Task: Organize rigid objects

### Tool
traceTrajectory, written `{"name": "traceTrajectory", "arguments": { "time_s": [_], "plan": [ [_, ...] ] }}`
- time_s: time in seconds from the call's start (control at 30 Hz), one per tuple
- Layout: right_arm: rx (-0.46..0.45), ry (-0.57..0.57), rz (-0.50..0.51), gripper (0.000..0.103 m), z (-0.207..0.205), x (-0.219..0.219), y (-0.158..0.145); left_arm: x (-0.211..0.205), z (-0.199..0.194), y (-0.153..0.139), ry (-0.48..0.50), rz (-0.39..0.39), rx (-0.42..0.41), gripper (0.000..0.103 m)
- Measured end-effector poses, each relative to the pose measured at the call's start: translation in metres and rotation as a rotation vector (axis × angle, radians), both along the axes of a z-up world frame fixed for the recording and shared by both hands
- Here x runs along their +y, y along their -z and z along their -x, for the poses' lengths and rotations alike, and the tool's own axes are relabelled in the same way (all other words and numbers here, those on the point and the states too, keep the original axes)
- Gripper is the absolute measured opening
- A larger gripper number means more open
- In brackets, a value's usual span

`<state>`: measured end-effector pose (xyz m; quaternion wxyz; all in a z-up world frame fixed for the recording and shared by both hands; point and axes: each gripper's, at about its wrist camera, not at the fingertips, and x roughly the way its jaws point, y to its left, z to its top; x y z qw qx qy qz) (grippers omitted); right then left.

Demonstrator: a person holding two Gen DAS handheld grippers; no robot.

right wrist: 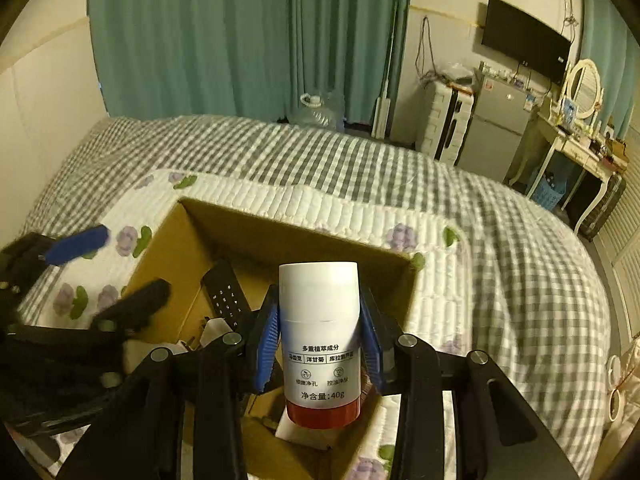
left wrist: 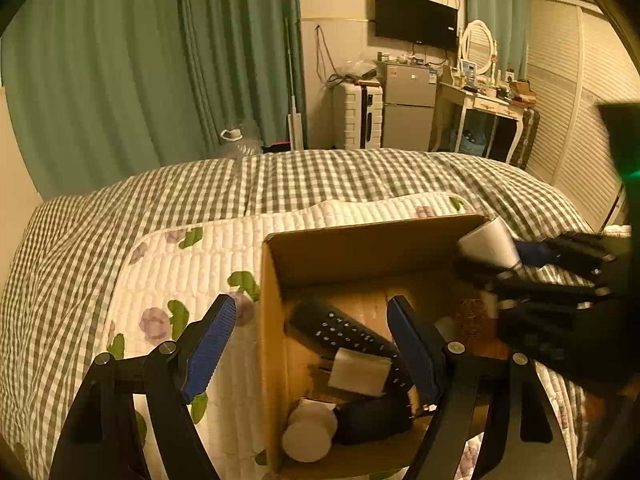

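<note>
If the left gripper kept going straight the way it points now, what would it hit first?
Probably the cardboard box: its left wall sits between the open left gripper's fingers, with the remote just inside. Depth is uncertain.

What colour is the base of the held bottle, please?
Red, on the bottle; clearest in the right wrist view.

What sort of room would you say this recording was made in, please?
Most likely a bedroom: a bed under a grey-and-white checked quilt, a white dressing table with an oval mirror, and a black wall-mounted television.
</note>
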<state>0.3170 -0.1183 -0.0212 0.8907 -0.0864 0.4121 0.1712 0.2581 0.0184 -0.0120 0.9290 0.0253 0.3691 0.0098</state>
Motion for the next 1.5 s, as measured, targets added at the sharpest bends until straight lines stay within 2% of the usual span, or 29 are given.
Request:
{"name": "traceTrajectory", "arguments": {
  "time_s": [0.2, 0.3, 0.33, 0.37, 0.43, 0.63, 0.87, 1.0, 1.07, 1.17, 1.23, 1.33, 1.5],
  "plan": [
    [0.076, 0.008, 0.003, 0.036, -0.022, 0.021, 0.040, 0.012, -0.001, 0.013, -0.011, 0.005, 0.010, 0.080],
    [0.107, 0.008, -0.018, 0.036, -0.029, 0.025, 0.050, 0.014, -0.001, 0.019, -0.011, -0.001, 0.010, 0.080],
    [0.105, 0.011, -0.021, 0.038, -0.030, 0.024, 0.051, 0.015, 0.000, 0.020, -0.010, -0.002, 0.009, 0.080],
    [0.089, 0.022, -0.027, 0.046, -0.030, 0.023, 0.049, 0.015, 0.001, 0.019, -0.010, -0.003, 0.006, 0.080],
    [0.067, 0.035, -0.034, 0.049, -0.029, 0.020, 0.043, 0.015, 0.003, 0.015, -0.011, -0.006, -0.003, 0.080],
    [-0.025, 0.082, -0.016, 0.049, -0.005, 0.001, -0.011, 0.013, 0.026, -0.026, -0.012, 0.009, -0.063, 0.080],
    [-0.199, 0.098, 0.037, 0.049, 0.070, -0.021, -0.111, 0.010, 0.076, -0.106, -0.012, -0.017, -0.182, 0.080],
    [-0.269, 0.104, 0.027, 0.050, 0.115, -0.027, -0.155, 0.015, 0.106, -0.137, -0.013, -0.002, -0.243, 0.091],
    [-0.284, 0.100, -0.019, 0.064, 0.136, -0.032, -0.169, 0.018, 0.124, -0.145, -0.008, -0.006, -0.275, 0.092],
    [-0.352, 0.088, -0.079, 0.075, 0.176, -0.035, -0.187, 0.023, 0.147, -0.144, -0.016, -0.013, -0.315, 0.100],
    [-0.383, 0.090, -0.090, 0.082, 0.193, -0.035, -0.191, 0.026, 0.157, -0.137, -0.018, -0.002, -0.327, 0.101],
    [-0.392, 0.112, -0.131, 0.095, 0.204, -0.037, -0.185, 0.033, 0.163, -0.122, -0.036, 0.022, -0.332, 0.103],
    [-0.402, 0.156, -0.091, 0.103, 0.195, -0.029, -0.150, 0.043, 0.160, -0.094, -0.076, 0.043, -0.344, 0.103]
  ]
}}
